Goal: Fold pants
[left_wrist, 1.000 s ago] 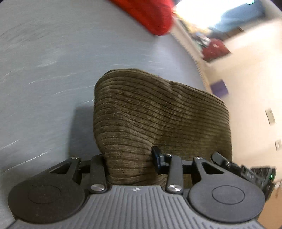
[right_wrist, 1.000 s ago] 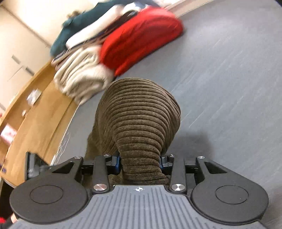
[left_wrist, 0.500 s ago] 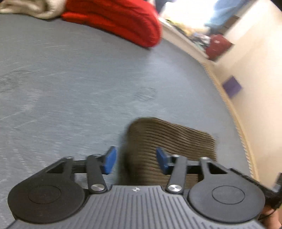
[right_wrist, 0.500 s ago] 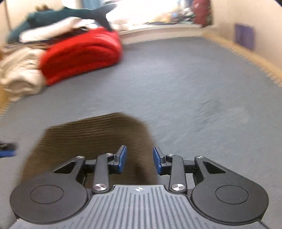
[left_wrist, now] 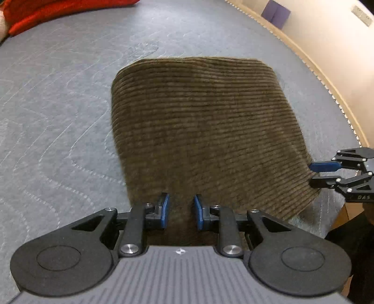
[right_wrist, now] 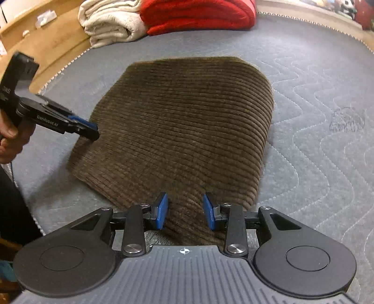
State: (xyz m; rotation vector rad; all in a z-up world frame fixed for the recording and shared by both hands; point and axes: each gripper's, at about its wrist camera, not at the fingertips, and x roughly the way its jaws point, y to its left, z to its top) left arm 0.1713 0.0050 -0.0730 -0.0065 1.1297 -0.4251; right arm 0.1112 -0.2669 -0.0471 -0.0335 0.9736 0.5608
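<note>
The brown corduroy pants (left_wrist: 203, 126) lie folded into a flat rectangle (right_wrist: 182, 126) on the grey quilted mattress (left_wrist: 58, 105). My left gripper (left_wrist: 181, 208) hangs over their near left corner. Its jaws are closing, and the cloth shows in the gap without the blue pads (left_wrist: 164, 207) visibly pressing it. The right wrist view shows the same gripper (right_wrist: 90, 128) at the pants' left edge. My right gripper (right_wrist: 184, 208) sits over the near right corner, jaws apart, with corduroy running between the pads. It appears again (left_wrist: 323, 174) at the cloth's right edge.
A folded red blanket (right_wrist: 198, 14) and a cream towel (right_wrist: 109, 23) lie at the mattress's far end. Wooden flooring (right_wrist: 46, 51) runs past the left edge. A pale wall (left_wrist: 339, 58) with a purple patch (left_wrist: 275, 11) bounds the right. A hand (right_wrist: 9, 138) holds the left gripper.
A second ago both grippers held the pants bunched up above the mattress. They have since let go. The pants now lie flat, and the left jaws have narrowed over the near corner.
</note>
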